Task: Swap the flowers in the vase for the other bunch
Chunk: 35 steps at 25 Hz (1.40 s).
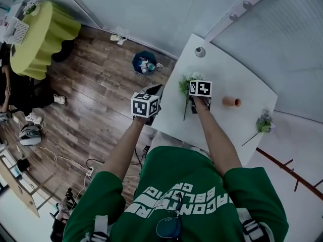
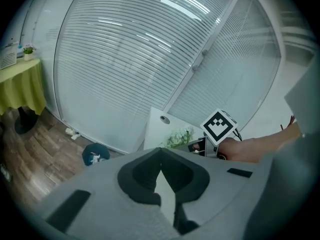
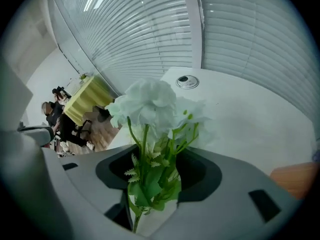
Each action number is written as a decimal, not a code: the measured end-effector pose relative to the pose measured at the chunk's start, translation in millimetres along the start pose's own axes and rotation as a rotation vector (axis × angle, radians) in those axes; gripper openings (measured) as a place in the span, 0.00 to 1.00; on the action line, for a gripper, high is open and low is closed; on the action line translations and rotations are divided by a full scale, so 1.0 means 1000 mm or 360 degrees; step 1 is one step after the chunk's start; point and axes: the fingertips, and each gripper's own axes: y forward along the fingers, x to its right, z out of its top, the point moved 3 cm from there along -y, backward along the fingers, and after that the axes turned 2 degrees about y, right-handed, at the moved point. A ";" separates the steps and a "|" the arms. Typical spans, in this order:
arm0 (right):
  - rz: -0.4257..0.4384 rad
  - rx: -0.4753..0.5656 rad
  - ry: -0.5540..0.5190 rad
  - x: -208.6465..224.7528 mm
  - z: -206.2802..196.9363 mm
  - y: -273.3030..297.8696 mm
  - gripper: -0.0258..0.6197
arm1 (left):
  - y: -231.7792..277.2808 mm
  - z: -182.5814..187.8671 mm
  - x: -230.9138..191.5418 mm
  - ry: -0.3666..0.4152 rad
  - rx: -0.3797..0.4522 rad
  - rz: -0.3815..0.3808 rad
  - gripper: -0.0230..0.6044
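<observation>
A bunch of white flowers point(image 1: 187, 80) lies on the white table point(image 1: 222, 67), its green stems pointing toward me. My right gripper point(image 1: 200, 104) points steeply down over those stems. In the right gripper view the stems and leaves point(image 3: 150, 184) lie between its parted jaws, with table showing on either side of them, and the blooms point(image 3: 150, 104) are just ahead. A small orange vase point(image 1: 231, 101) lies on its side to the right. A second bunch, purplish point(image 1: 263, 121), lies near the table's right edge. My left gripper point(image 1: 153, 92) hovers at the table's left edge, its jaws together on nothing point(image 2: 160, 160).
A round metal cap point(image 1: 200, 51) is set in the table's far corner. Blinds cover the windows behind. On the wooden floor lie a blue bag point(image 1: 144, 62) and cables. A table with a yellow-green cloth point(image 1: 43, 34) and a seated person are at the far left.
</observation>
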 end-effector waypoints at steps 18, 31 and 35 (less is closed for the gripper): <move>0.0017 0.0154 -0.0165 -0.004 0.003 -0.002 0.13 | -0.010 -0.024 -0.013 -0.0067 -0.0021 0.0038 0.05; 0.0166 0.0658 -0.0138 0.025 0.036 -0.109 0.10 | 0.007 0.010 0.061 0.0120 0.0005 -0.0069 0.05; 0.0207 0.0893 -0.0122 0.041 0.058 -0.170 0.10 | 0.015 0.036 0.101 0.0213 0.0044 -0.0134 0.05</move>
